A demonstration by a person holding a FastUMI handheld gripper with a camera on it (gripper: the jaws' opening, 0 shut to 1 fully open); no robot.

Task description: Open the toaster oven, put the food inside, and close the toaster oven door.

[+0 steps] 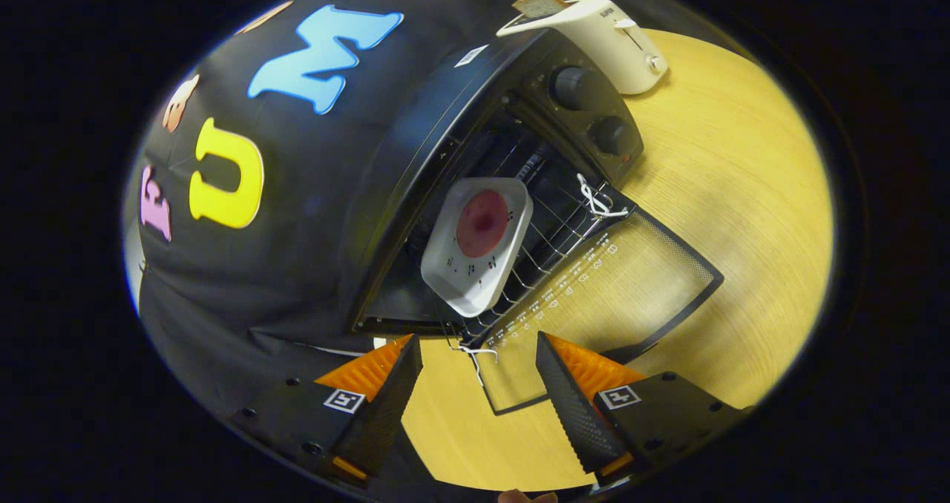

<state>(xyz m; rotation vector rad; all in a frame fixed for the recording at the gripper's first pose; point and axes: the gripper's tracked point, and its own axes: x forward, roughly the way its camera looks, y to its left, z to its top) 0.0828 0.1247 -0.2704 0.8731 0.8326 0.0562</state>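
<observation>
In the gripper view, the jaws (479, 373) stood spread wide and pinched nothing; between them showed the bare wooden surface (742, 191) and the near corner of the door. Just ahead of the jaws lay the toaster oven (475, 117) with its glass door (623, 280) dropped fully open, flat over the surface and reaching back toward the gap between the jaws. A white cord (475, 358) hung at the door's near corner, right at the fingertips, and a second white cord (597, 200) was tied at the far end of the door's hinge side.

Beyond the door, on the wire rack (549, 236) inside the oven's mouth, sat a white tray (479, 247) carrying a round reddish piece of food (482, 223). The tray appeared to rest near the front of the rack rather than deep inside. Further beyond, past the oven's two knobs (594, 110), stood a white toaster (608, 39) with a slice of bread (540, 4) in its slot.

By my reading, opening and loading were done, and closing the door was the step in hand. The next move would call for getting the jaws under or around the door's free edge, or catching the near cord, and swinging the door up toward the oven without nudging the tray.
</observation>
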